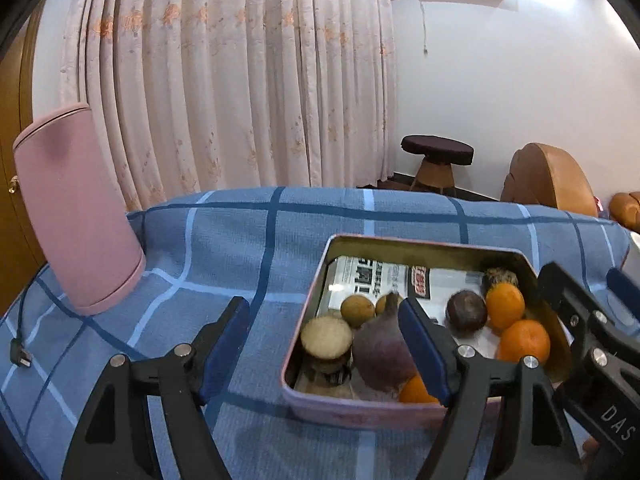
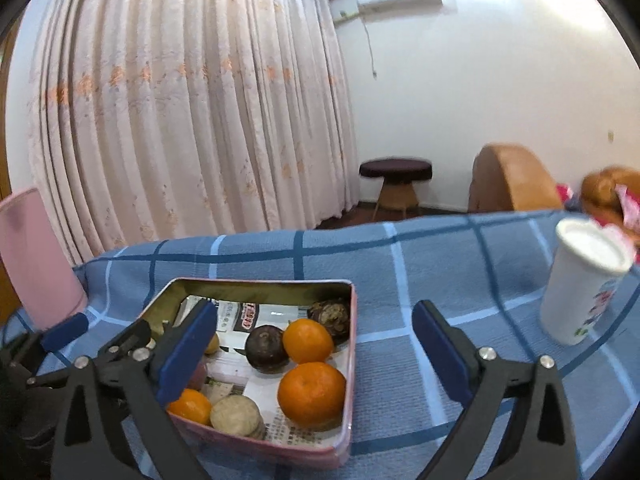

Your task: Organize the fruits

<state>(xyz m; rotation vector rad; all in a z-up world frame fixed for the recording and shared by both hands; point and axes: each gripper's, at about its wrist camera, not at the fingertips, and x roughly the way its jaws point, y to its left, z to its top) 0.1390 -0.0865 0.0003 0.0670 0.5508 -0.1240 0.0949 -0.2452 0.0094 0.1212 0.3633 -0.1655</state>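
A pink metal tin (image 1: 360,410) lined with newspaper sits on the blue checked cloth; it also shows in the right wrist view (image 2: 348,360). In it lie oranges (image 1: 524,340) (image 2: 312,394), a dark round fruit (image 1: 466,312) (image 2: 266,348), a purple onion-like bulb (image 1: 382,352), small brown fruits (image 1: 357,310) and a pale cut piece (image 1: 326,338) (image 2: 236,416). My left gripper (image 1: 324,348) is open and empty, its right finger over the tin's near left part. My right gripper (image 2: 312,354) is open and empty, straddling the tin's right wall. Its fingers (image 1: 568,292) show at the tin's right in the left wrist view.
A pink cylinder (image 1: 76,208) stands at the table's left, with a black cable and plug (image 1: 20,354) beside it. A white lidded cup (image 2: 580,280) stands at the right. Beyond the table are curtains, a stool (image 1: 436,160) and a brown armchair (image 1: 548,178).
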